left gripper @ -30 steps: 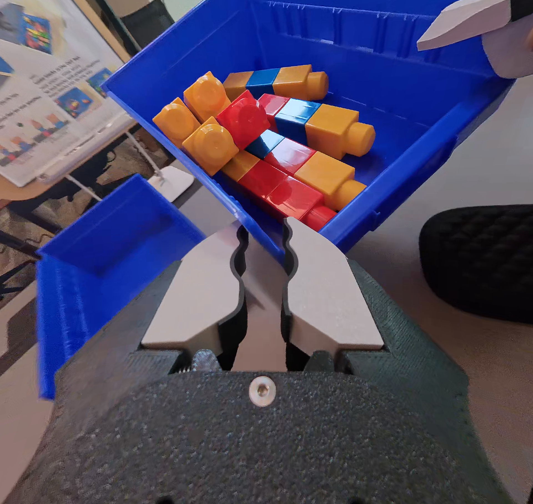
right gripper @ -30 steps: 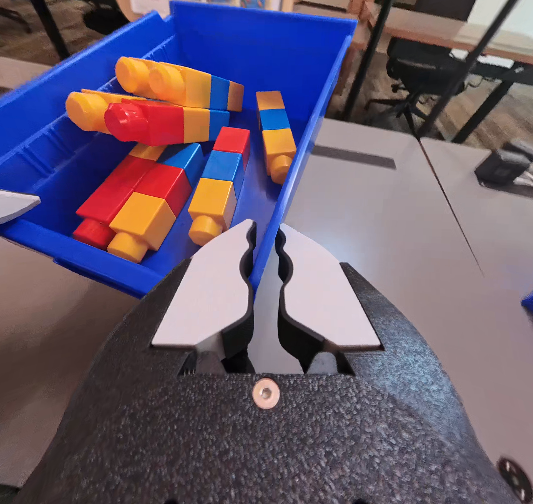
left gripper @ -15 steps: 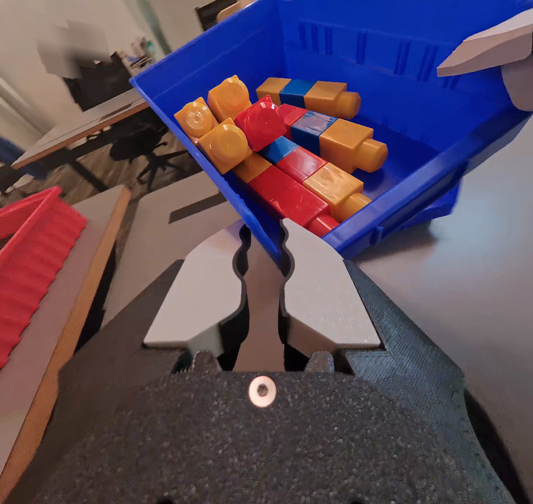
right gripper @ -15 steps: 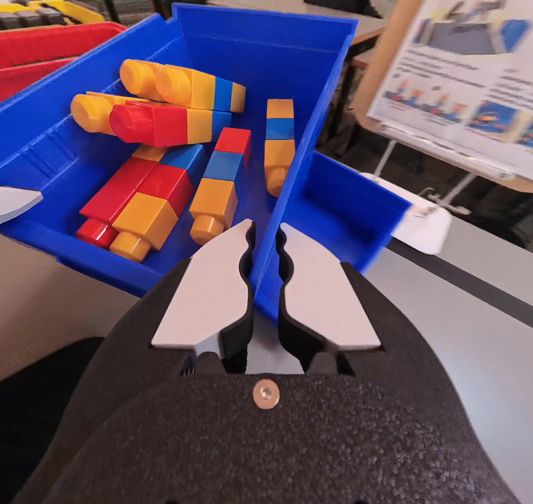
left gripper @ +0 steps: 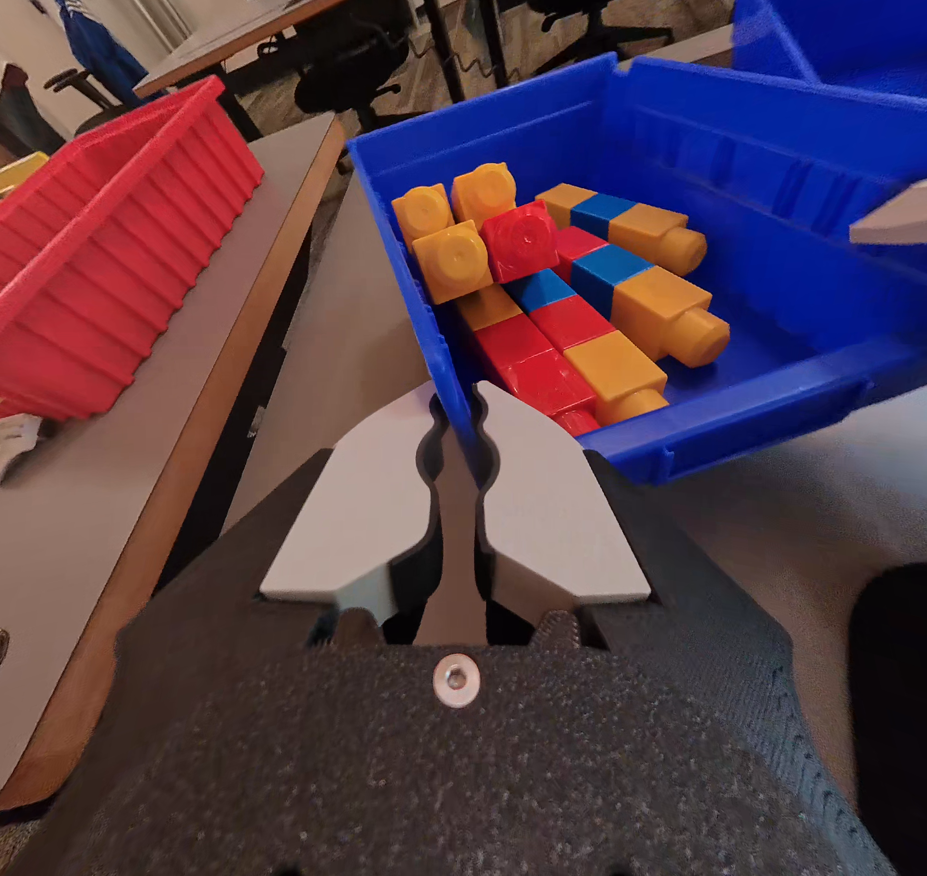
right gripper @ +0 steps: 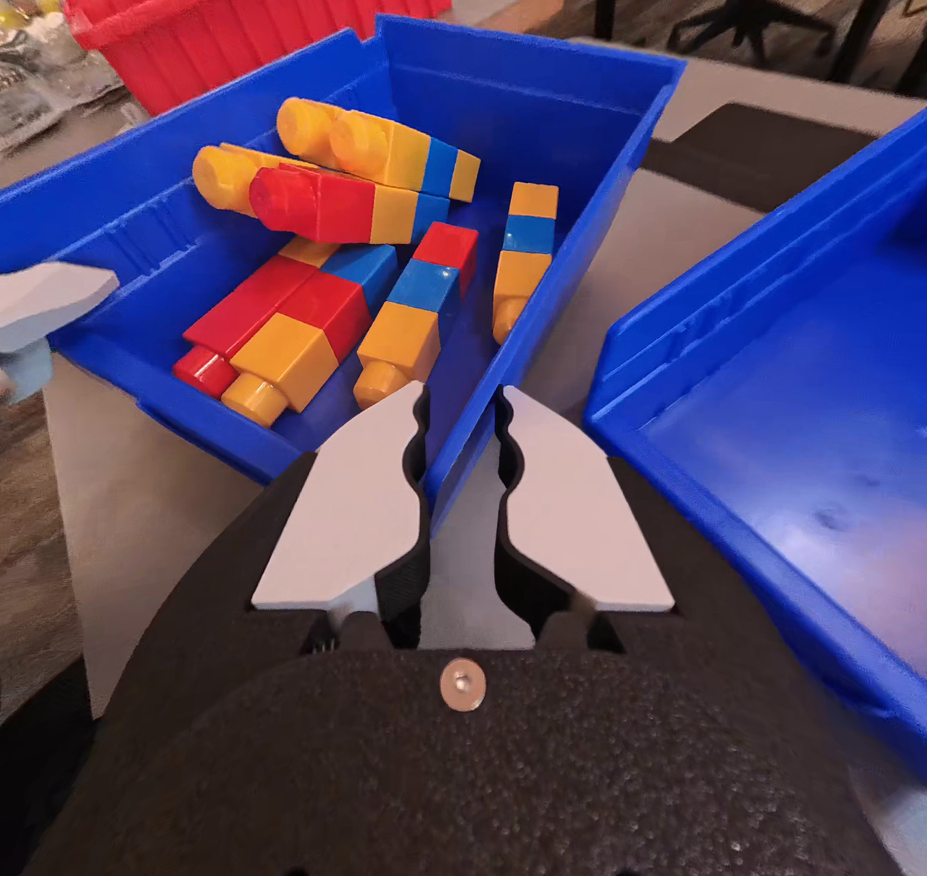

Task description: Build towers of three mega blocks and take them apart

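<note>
A blue bin point(left gripper: 752, 115) holds several three-block towers point(left gripper: 552, 330) of red, yellow and blue mega blocks, lying on their sides in a heap. My left gripper point(left gripper: 454, 390) is shut on the bin's near-left wall. My right gripper point(right gripper: 461, 390) is shut on the bin's point(right gripper: 526, 79) right wall, with the towers point(right gripper: 326, 300) to its left. Each gripper's fingertip shows at the edge of the other's view: the right one in the left wrist view point(left gripper: 893, 220), the left one in the right wrist view point(right gripper: 50, 295).
A second blue bin point(right gripper: 752, 400), empty where visible, sits close to the right of the held bin; it also shows in the left wrist view point(left gripper: 827, 14). A red bin point(left gripper: 115, 240) stands on a table to the left. Desks and office chairs are behind. Spacing between my two grippers at the tips: around 20 cm.
Both grippers have swung round together with the bin still gripped. The poster stand has left view; the red bin and the second blue bin have come into view.
</note>
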